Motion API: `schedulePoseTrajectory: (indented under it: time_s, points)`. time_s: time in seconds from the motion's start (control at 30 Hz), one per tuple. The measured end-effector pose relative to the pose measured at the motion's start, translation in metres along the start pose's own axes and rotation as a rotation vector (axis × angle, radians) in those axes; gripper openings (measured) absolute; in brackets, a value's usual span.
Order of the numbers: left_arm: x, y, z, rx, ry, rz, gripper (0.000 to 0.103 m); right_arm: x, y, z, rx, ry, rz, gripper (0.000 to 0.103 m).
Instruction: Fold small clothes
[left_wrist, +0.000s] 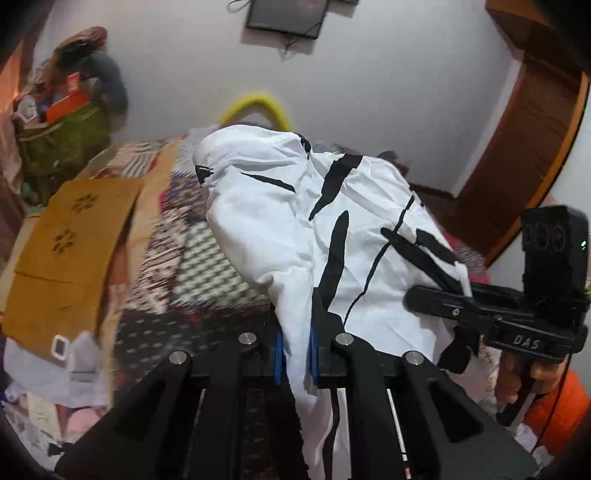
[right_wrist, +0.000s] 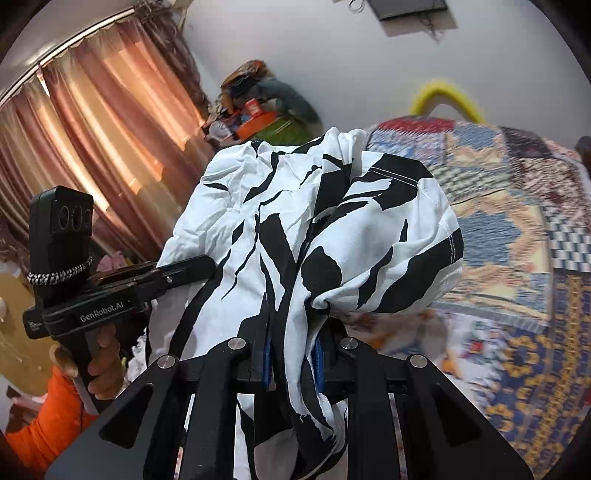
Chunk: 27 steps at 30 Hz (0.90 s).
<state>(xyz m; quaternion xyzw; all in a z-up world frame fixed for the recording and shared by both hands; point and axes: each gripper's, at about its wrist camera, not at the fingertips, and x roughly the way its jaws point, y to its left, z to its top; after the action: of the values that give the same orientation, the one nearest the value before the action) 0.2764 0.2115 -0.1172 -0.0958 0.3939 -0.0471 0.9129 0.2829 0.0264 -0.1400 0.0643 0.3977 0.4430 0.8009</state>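
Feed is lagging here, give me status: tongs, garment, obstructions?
Left tongs and right tongs both shut on the white-and-black garment. Garment bunched, off the bed. Nothing blocking.

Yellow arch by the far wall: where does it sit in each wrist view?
Left wrist: yellow arch upper centre, just above the garment.
Right wrist: arch upper right, beyond the quilt.
Shared landmark: dark wall frame at top edge.

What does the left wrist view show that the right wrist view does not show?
Only the left wrist view shows the brown cardboard and the wooden door frame. Only the right wrist view shows the pink curtains. Both show the white and black garment clamped in each tool, left tool and right tool, above the patterned bedspread, plus the yellow hanger.
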Motion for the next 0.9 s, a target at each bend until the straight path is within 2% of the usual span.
schedulePoseTrajectory:
  time_s: [0.1, 0.27, 0.33, 0.37, 0.4, 0.47, 0.53, 0.6, 0.73, 0.8, 0.9]
  points:
    - [0.02, 0.028, -0.012, -0.01, 0.046, 0.031, 0.011, 0.04, 0.002, -0.004, 0.007, 0.073, 0.01, 0.015]
    - [0.081, 0.076, -0.047, -0.056, 0.196, 0.061, 0.012, 0.108, -0.017, -0.021, 0.029, 0.233, -0.021, 0.016]
    - [0.102, 0.082, -0.061, -0.038, 0.249, 0.104, 0.013, 0.129, -0.026, -0.027, 0.032, 0.287, -0.048, 0.022]
    - [0.109, 0.083, -0.066, -0.028, 0.266, 0.118, 0.018, 0.135, -0.027, -0.028, 0.033, 0.306, -0.061, 0.024]
    - [0.114, 0.084, -0.069, -0.024, 0.273, 0.123, 0.024, 0.14, -0.031, -0.03, 0.034, 0.325, -0.072, 0.027]
    - [0.114, 0.087, -0.074, -0.039, 0.263, 0.119, 0.028, 0.14, -0.036, -0.03, 0.032, 0.341, -0.086, 0.035]
    - [0.109, 0.091, -0.074, -0.059, 0.251, 0.11, 0.032, 0.134, -0.039, -0.028, 0.012, 0.338, -0.116, 0.046]
    - [0.101, 0.094, -0.074, -0.066, 0.247, 0.127, 0.036, 0.12, -0.038, -0.027, -0.025, 0.322, -0.143, 0.046]
    - [0.077, 0.096, -0.067, -0.077, 0.198, 0.17, 0.036, 0.086, -0.023, -0.025, -0.101, 0.253, -0.196, 0.047]
    - [0.06, 0.096, -0.06, -0.092, 0.157, 0.156, 0.038, 0.076, -0.011, -0.021, -0.138, 0.213, -0.199, 0.047]
    - [0.041, 0.088, -0.054, -0.12, 0.108, 0.086, 0.039, 0.072, 0.002, -0.013, -0.161, 0.171, -0.156, 0.047]
